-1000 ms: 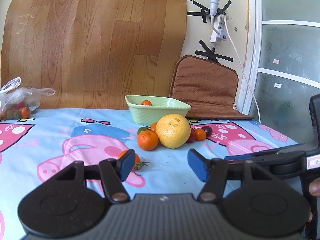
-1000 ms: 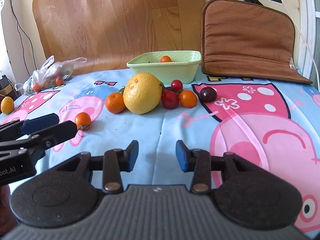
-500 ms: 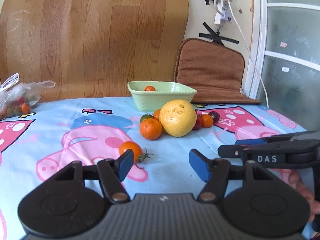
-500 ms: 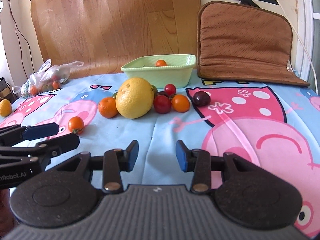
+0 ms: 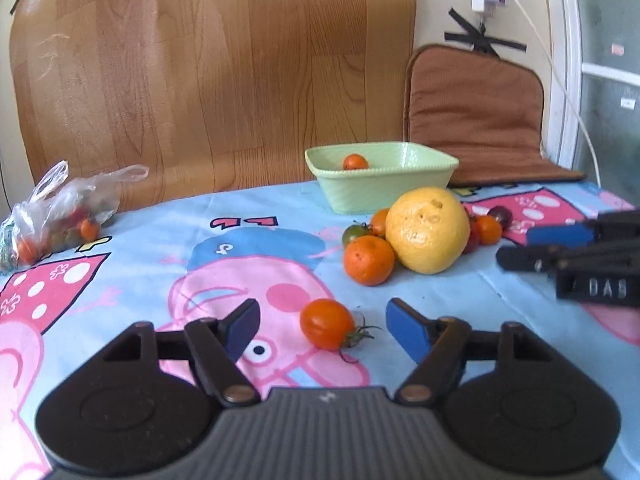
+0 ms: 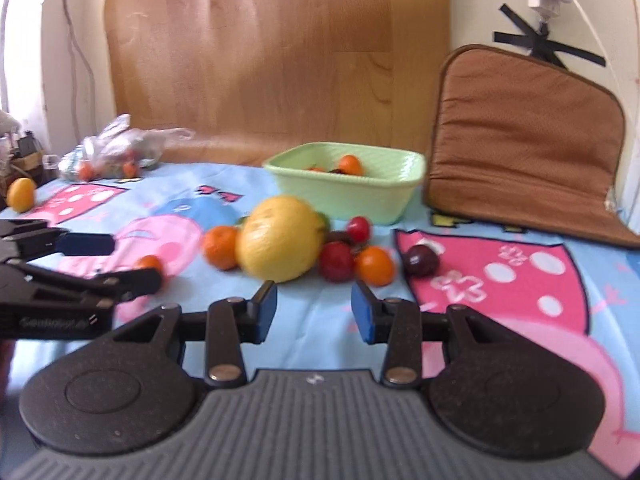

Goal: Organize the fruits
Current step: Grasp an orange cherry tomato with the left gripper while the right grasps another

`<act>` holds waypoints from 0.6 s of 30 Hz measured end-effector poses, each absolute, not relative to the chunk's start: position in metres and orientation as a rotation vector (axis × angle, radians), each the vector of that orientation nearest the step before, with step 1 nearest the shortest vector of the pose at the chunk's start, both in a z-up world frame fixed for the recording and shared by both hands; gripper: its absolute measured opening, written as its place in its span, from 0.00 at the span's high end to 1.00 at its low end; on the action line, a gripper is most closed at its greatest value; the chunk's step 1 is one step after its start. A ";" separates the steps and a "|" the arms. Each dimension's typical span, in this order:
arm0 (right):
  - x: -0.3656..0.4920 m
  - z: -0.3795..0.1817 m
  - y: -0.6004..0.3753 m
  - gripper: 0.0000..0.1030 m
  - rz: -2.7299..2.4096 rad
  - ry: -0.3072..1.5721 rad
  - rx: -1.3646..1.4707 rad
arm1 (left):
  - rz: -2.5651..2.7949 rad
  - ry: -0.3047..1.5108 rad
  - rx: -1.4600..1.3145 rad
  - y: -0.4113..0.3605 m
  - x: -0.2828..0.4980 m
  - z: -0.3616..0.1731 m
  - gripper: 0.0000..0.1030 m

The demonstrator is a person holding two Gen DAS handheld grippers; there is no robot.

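Note:
A pale green bowl holds a small orange tomato at the back of the table. In front of it lies a cluster: a big yellow citrus, an orange mandarin and small red, orange and dark fruits. A lone orange tomato with a green stem lies nearer. My left gripper is open with the lone tomato between its blue fingers, not touching. My right gripper is open and empty, just short of the cluster; the bowl is behind.
A clear plastic bag of small fruits lies at the back left. A yellow fruit sits at the far left edge. A brown cushion leans on the wall at the back right. The tablecloth is a cartoon pig print.
My left gripper has moved forward so the lone tomato now lies between its fingers. My right gripper has moved closer to the fruit cluster. Both stay open.

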State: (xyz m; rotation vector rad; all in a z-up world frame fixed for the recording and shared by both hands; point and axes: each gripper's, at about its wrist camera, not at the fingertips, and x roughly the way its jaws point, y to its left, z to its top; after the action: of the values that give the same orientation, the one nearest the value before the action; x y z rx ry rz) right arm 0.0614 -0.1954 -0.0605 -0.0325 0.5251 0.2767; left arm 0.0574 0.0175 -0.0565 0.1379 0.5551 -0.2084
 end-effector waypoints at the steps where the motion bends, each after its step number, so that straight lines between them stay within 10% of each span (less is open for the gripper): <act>1: 0.067 -0.061 -0.201 0.58 0.265 0.531 -0.033 | -0.209 0.561 0.144 0.015 0.060 -0.058 0.31; 10: 0.110 -0.071 -0.214 0.59 0.296 0.561 -0.165 | -0.178 0.601 0.156 0.007 0.071 -0.064 0.39; 18: 0.110 -0.075 -0.211 0.72 0.370 0.529 -0.276 | -0.203 0.624 0.124 0.011 0.073 -0.066 0.68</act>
State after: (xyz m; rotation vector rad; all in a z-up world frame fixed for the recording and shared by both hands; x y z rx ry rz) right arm 0.1103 -0.2112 -0.0746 -0.2764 0.5289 0.3702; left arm 0.0726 0.0109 -0.0662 0.1237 0.6239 -0.2033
